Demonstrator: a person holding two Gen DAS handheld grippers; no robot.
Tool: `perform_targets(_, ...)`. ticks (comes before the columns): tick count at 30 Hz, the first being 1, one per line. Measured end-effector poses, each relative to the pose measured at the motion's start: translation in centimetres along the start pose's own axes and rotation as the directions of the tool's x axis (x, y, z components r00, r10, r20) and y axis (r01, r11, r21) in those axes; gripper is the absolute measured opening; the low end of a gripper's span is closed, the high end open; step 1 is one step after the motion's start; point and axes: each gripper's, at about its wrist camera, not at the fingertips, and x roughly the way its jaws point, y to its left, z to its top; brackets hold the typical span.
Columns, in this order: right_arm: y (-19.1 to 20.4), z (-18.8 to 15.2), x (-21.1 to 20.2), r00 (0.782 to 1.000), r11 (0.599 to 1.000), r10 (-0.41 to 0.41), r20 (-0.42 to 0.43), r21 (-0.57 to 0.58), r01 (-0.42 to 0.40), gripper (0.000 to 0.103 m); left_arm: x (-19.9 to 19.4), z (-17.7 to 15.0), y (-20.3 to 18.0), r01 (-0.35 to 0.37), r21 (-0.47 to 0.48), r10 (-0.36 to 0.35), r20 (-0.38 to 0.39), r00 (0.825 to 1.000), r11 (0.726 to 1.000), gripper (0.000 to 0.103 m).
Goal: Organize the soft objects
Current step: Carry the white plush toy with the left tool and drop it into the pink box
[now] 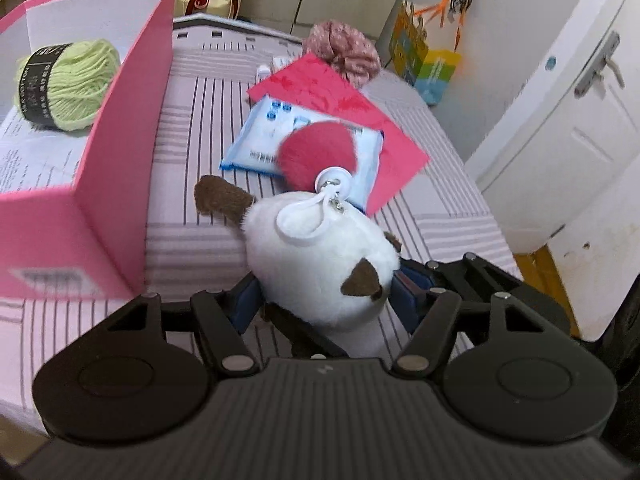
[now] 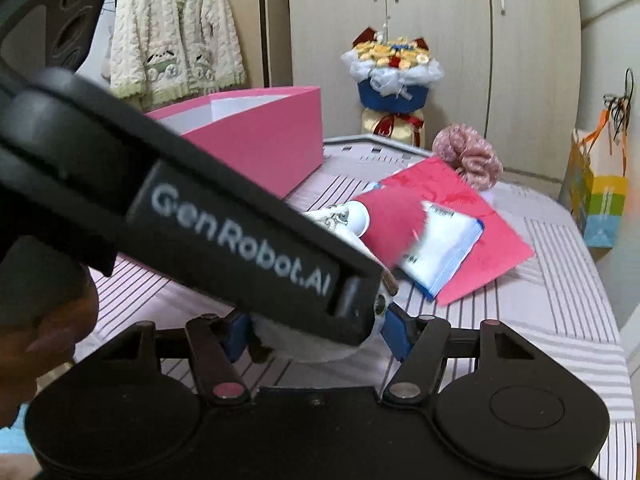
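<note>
Left wrist view: left gripper [image 1: 326,300] clamps the white plush toy [image 1: 320,256], beside the pink box [image 1: 120,168]. Right gripper [image 2: 316,336] squeezes it too.

The left wrist view looks steeply down, close over the striped bedcover [image 1: 192,184], toward the white door [image 1: 568,128]; the right wrist view, flatter, faces the wardrobe [image 2: 440,40]; both share the pink box [image 1: 120,160], red card [image 1: 340,96] and tissue pack [image 2: 444,248].
</note>
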Motion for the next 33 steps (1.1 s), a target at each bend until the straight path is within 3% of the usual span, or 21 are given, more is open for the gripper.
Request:
perform_targets(6,0.6,-0.1,-1.2,0.999,1.000,0.014,-0.050,0.011,-0.013,0.070,-0.8,-0.8,-0.3,-0.001,0.002,0.001,-0.061,0.998,1.000,0.066)
perform_targets(20,1.4,1.0,-2.6,0.996,0.999,0.038,-0.085,-0.010,-0.039,0.070,-2.8,-1.6,-0.5,0.028,0.001,-0.028,-0.099,0.995,1.000,0.066)
perform_targets(26,2.8,2.5,-4.9,0.989,0.997,0.072,-0.126,-0.019,-0.075,0.070,-5.8,-1.7,0.1,0.063,-0.022,-0.066,-0.140,0.988,0.998,0.065)
perform_targets(33,5.8,4.9,-7.2,0.989,0.987,0.101,-0.106,-0.113,-0.113,0.070,-10.3,-1.6,1.3,0.078,-0.045,-0.083,-0.105,0.991,0.996,0.065)
